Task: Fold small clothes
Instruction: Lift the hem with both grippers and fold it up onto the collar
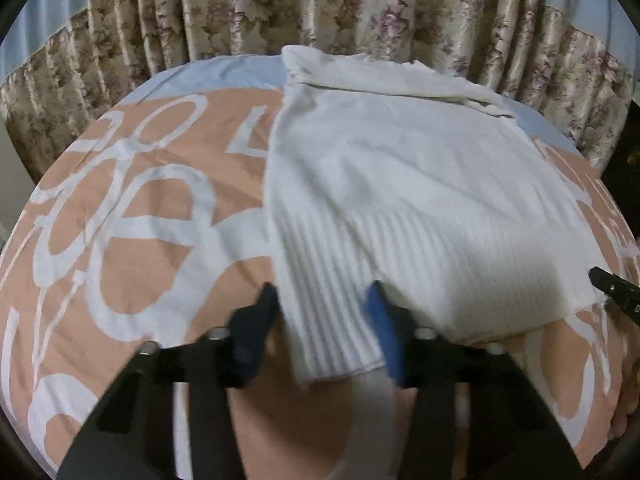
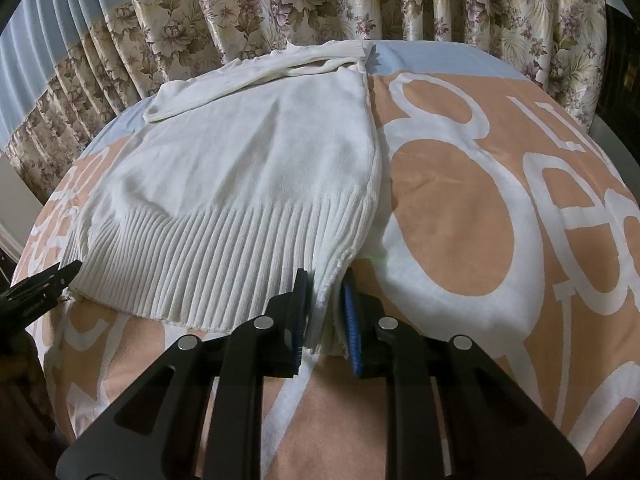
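Observation:
A white knit sweater (image 1: 400, 180) (image 2: 260, 160) lies flat on the bed, ribbed hem towards me, a sleeve (image 1: 380, 76) folded across its far end. My left gripper (image 1: 322, 292) straddles the hem's left corner. The ribs between its fingers lie straight and unbunched, so I read it as open around the cloth, though the view is blurred. My right gripper (image 2: 324, 284) is shut on the hem's right corner, which is bunched between the blue pads (image 2: 352, 312). Each view shows the other gripper's tip at the hem's far corner: the right one (image 1: 612, 288), the left one (image 2: 44, 284).
The bed cover (image 1: 140, 240) (image 2: 460, 200) is peach with large white lettering and a pale blue band at the far end. Floral curtains (image 1: 280, 8) (image 2: 360, 0) hang close behind the bed. Bare cover stretches out on both sides of the sweater.

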`<state>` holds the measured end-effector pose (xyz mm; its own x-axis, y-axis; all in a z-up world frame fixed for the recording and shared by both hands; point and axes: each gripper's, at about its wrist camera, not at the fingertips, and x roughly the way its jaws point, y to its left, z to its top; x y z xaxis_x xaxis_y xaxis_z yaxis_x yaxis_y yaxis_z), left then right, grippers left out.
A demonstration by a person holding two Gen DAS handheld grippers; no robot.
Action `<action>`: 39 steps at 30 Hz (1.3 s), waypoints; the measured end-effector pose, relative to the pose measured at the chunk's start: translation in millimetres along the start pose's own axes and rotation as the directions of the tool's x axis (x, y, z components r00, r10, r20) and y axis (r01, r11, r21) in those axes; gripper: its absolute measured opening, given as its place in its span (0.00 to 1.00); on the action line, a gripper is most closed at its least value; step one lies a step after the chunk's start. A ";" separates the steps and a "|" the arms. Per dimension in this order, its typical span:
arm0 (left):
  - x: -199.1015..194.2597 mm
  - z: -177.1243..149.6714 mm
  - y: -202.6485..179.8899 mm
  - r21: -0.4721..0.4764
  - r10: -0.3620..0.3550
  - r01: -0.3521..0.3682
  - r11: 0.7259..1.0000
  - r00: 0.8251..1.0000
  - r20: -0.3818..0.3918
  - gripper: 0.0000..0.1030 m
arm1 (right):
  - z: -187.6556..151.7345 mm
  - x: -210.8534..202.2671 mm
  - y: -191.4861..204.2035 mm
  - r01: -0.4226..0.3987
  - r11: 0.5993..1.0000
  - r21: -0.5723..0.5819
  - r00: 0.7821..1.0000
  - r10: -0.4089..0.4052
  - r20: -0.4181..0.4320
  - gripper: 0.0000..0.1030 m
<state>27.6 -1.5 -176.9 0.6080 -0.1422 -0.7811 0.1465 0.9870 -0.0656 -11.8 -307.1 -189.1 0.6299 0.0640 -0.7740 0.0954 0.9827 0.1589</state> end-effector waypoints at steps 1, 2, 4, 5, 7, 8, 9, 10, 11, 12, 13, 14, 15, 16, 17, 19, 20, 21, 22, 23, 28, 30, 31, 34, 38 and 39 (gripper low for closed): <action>-0.1 0.1 -0.1 -0.010 -0.005 0.005 1.000 1.000 0.002 0.38 | 0.1 0.0 0.0 0.000 1.000 0.000 1.000 0.000 0.000 0.18; -0.2 0.5 1.9 -0.029 -0.016 0.017 0.999 1.000 0.005 0.34 | 0.2 0.0 -0.1 -0.001 1.000 0.000 1.000 0.001 0.000 0.18; -1.2 0.6 4.6 -0.049 -0.034 0.034 0.998 0.999 0.009 0.23 | 0.2 0.0 -0.1 -0.001 1.000 0.000 1.000 0.001 0.000 0.18; -2.2 0.8 6.7 -0.061 -0.048 0.048 0.997 0.999 0.011 0.14 | 0.3 0.1 -0.3 -0.003 1.000 0.001 1.000 0.003 0.000 0.18; -2.8 1.2 8.1 -0.071 -0.063 0.064 0.995 0.998 0.009 0.13 | -0.2 -0.4 0.1 -0.010 1.000 0.002 1.000 0.010 0.003 0.18; -3.4 1.1 7.7 -0.066 -0.062 0.063 0.996 0.998 0.010 0.12 | -0.1 -0.4 -0.2 -0.009 1.000 0.002 1.000 0.009 0.003 0.18; -4.3 1.4 7.5 -0.064 -0.063 0.064 0.996 0.998 0.011 0.10 | -0.1 -0.4 -0.1 -0.010 1.000 0.002 1.000 0.010 0.003 0.19; -5.3 1.6 6.9 -0.060 -0.063 0.064 0.996 0.998 0.012 0.10 | -0.1 -0.4 -0.2 -0.011 1.000 0.003 1.000 0.011 0.003 0.19; -6.5 1.8 5.9 -0.052 -0.060 0.060 0.997 0.998 0.011 0.09 | -0.1 -0.9 -0.6 -0.013 1.000 0.005 1.000 0.013 0.004 0.17; -6.7 2.0 5.3 -0.047 -0.056 0.056 0.997 0.998 0.011 0.09 | -0.3 -1.0 -0.3 -0.015 1.000 0.006 1.000 0.015 0.005 0.16; -7.0 2.2 5.0 -0.041 -0.048 0.049 0.998 0.999 0.008 0.09 | -0.6 -1.7 0.5 -0.024 1.000 0.007 1.000 0.024 0.005 0.15; -8.0 2.0 4.2 -0.033 -0.037 0.037 0.999 0.999 0.005 0.09 | -0.8 -2.5 1.5 -0.029 1.000 0.006 1.000 0.029 0.006 0.13; -9.1 1.5 2.7 -0.017 -0.015 0.015 1.000 1.000 0.001 0.09 | -0.4 -3.5 1.7 -0.030 1.000 0.004 1.000 0.030 0.006 0.11; -10.1 1.1 1.4 -0.005 0.006 -0.006 1.000 1.000 -0.004 0.09 | -0.2 -5.3 2.9 -0.028 1.000 0.000 1.000 0.027 0.009 0.11; -10.9 0.9 0.8 -0.001 0.018 -0.018 1.000 1.000 -0.007 0.09 | 0.0 -6.8 4.5 -0.027 1.000 -0.004 1.000 0.027 0.012 0.10; -13.5 0.8 0.4 0.005 0.035 -0.035 0.999 0.999 -0.013 0.09 | 0.5 -9.7 5.8 -0.025 1.000 -0.006 1.000 0.026 0.013 0.10; -14.3 1.0 0.5 0.008 0.041 -0.041 0.999 0.999 -0.014 0.09 | 1.0 -11.3 5.8 -0.026 1.000 -0.005 1.000 0.026 0.015 0.09; -15.7 1.3 0.4 0.011 0.046 -0.046 0.999 0.999 -0.016 0.09 | 1.3 -13.7 6.8 -0.027 1.000 -0.005 0.999 0.028 0.018 0.09; -16.8 1.9 0.8 0.011 0.049 -0.049 0.999 0.999 -0.015 0.09 | 1.7 -15.6 7.3 -0.026 1.000 -0.006 0.999 0.026 0.021 0.09; -18.9 2.0 1.1 0.012 0.052 -0.052 0.999 0.999 -0.013 0.09 | 1.9 -17.8 8.0 -0.026 1.000 -0.006 0.999 0.026 0.025 0.09; -32.2 4.2 -0.1 0.022 0.055 -0.055 0.998 0.998 0.007 0.08 | 4.3 -33.7 11.1 -0.032 0.999 -0.013 0.998 0.033 0.051 0.09; -38.3 4.6 -0.6 0.029 0.055 -0.056 0.998 0.998 0.014 0.08 | 4.6 -41.8 11.1 -0.036 0.999 -0.012 0.997 0.036 0.064 0.09; -41.2 4.1 -0.6 0.029 0.055 -0.055 0.998 0.998 0.017 0.08 | 4.8 -45.7 11.6 -0.038 0.999 -0.012 0.997 0.038 0.070 0.09; -50.9 1.8 -1.1 0.037 0.058 -0.059 0.998 0.998 0.029 0.08 | 3.7 -56.0 11.8 -0.041 0.999 -0.014 0.996 0.042 0.084 0.09; -63.4 -7.2 -0.8 0.037 0.059 -0.060 0.997 0.998 0.035 0.08 | -2.6 -68.3 14.1 -0.045 0.999 -0.023 0.994 0.047 0.096 0.09; -66.0 -9.4 -1.2 0.039 0.061 -0.062 0.997 0.997 0.038 0.08 | -5.5 -73.0 14.5 -0.045 0.999 -0.024 0.994 0.047 0.102 0.09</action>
<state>-20.1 7.4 -131.1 0.6449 -0.0846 -0.7596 0.1389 0.9903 0.0076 -60.6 -296.6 -133.7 0.7089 0.0925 -0.6992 0.0480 0.9827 0.1787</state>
